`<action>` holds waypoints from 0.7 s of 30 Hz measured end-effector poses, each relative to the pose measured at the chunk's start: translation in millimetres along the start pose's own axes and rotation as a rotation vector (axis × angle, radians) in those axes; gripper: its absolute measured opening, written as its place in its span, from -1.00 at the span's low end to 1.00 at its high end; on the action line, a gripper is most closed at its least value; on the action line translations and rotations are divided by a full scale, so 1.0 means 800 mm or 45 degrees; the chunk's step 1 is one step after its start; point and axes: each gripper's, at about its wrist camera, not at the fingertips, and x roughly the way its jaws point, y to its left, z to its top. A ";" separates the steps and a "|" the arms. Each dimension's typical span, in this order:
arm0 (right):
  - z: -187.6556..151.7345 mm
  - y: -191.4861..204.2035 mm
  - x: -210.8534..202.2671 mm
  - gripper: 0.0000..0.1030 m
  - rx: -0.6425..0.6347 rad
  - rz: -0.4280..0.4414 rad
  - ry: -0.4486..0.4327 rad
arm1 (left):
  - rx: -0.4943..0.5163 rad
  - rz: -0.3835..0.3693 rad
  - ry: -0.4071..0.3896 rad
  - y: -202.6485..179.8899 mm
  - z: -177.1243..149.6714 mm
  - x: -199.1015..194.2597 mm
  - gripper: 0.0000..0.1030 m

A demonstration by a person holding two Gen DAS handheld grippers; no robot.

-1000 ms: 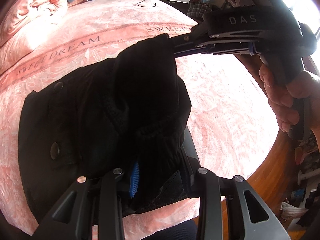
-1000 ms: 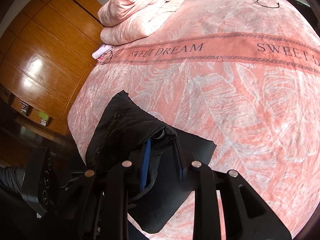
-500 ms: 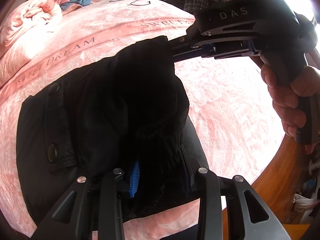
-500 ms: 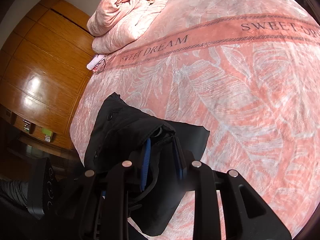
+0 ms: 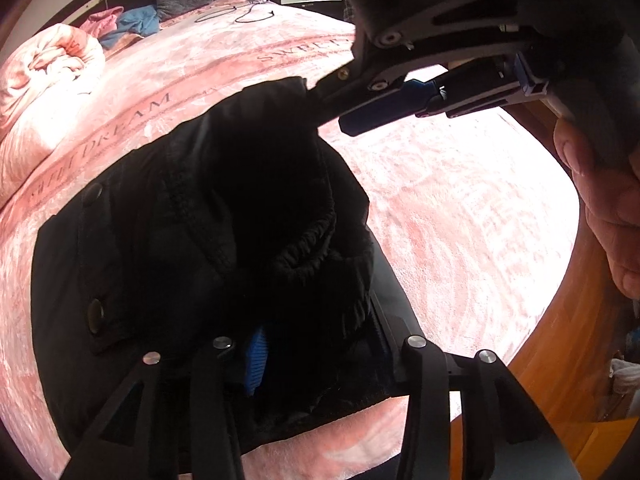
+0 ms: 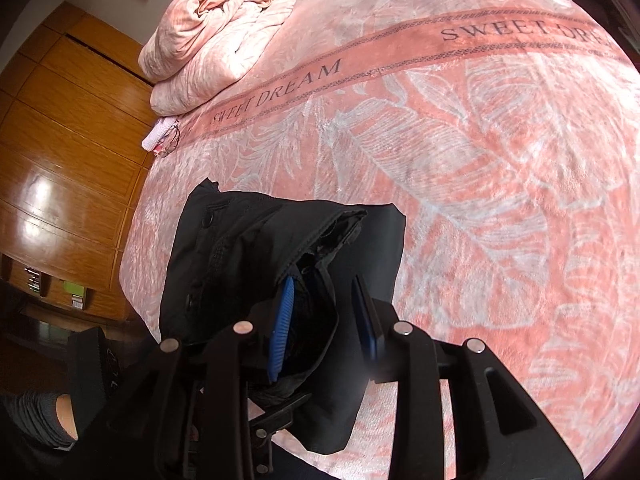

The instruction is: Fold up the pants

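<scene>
On a pink "SWEET DREAM" bed (image 6: 500,128), we hold the black pants (image 5: 168,248) in both tools, mid-fold. The left gripper (image 5: 320,360) has its jaws clamped on a thick, bunched roll of the ribbed hem, the cloth filling the gap between the blue pads (image 5: 256,354) and spilling ahead of the tips. To the left of those jaws the flat body of the garment lies on the bed, two snap buttons (image 5: 95,314) showing.

Further right, the right gripper (image 6: 324,320) grips another bundle of the same lifted fabric; its jaws stand fairly wide around the wad, and from the left camera its tips enter the fold's upper edge from the right. Beyond its jaws a flat black panel rests on the bedspread. A rolled pink quilt (image 6: 216,36) lies well ahead and left of them.

We judge the fold about halfway carried over. The risk lies in the bulk: each jaw pair holds several layers, so an inner layer could slip free and sag. If the two tools travel unevenly, the folded edge would land skewed. With the garment lying near the bed's edge, a drag could pull the lower layer off it.
</scene>
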 end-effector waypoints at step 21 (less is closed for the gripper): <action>-0.015 -0.012 -0.010 0.34 0.254 0.125 -0.180 | -0.422 -0.094 -0.301 0.214 -0.076 -0.141 0.71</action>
